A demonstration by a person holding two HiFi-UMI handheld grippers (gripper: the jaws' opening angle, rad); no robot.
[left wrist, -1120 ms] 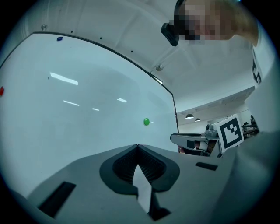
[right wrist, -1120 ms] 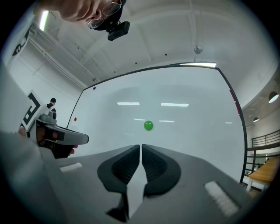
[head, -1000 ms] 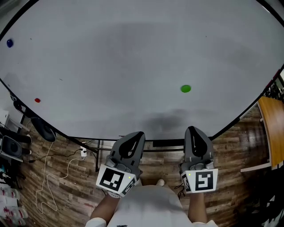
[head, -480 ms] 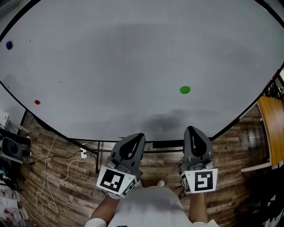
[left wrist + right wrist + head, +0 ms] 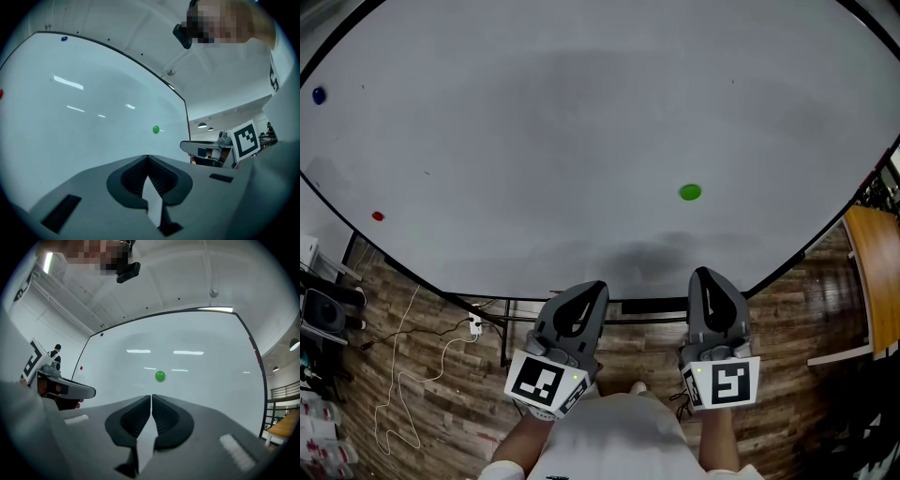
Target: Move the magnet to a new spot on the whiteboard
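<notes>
A small green magnet [image 5: 690, 192] sticks to the big whiteboard [image 5: 534, 141], right of its middle and low down. It also shows in the left gripper view as the green magnet [image 5: 156, 129], and in the right gripper view as the green magnet [image 5: 160, 376]. My left gripper [image 5: 586, 286] and right gripper [image 5: 705, 274] hang side by side in front of the board's lower edge, well short of it. The left gripper [image 5: 147, 156] is shut with nothing in it. The right gripper [image 5: 151, 395] is shut and empty too, and points almost straight at the green magnet.
A red magnet [image 5: 377, 217] sits near the board's lower left edge and a blue magnet [image 5: 319, 95] at its far left. Below the board lie a wooden floor, a white cable [image 5: 403, 394] and dark equipment [image 5: 323, 314]. A wooden table [image 5: 872, 272] stands at right.
Both grippers keep their place. The view has drifted a little, so the magnets sit slightly lower in the picture. A dark shape under the board's lower left edge no longer shows.
</notes>
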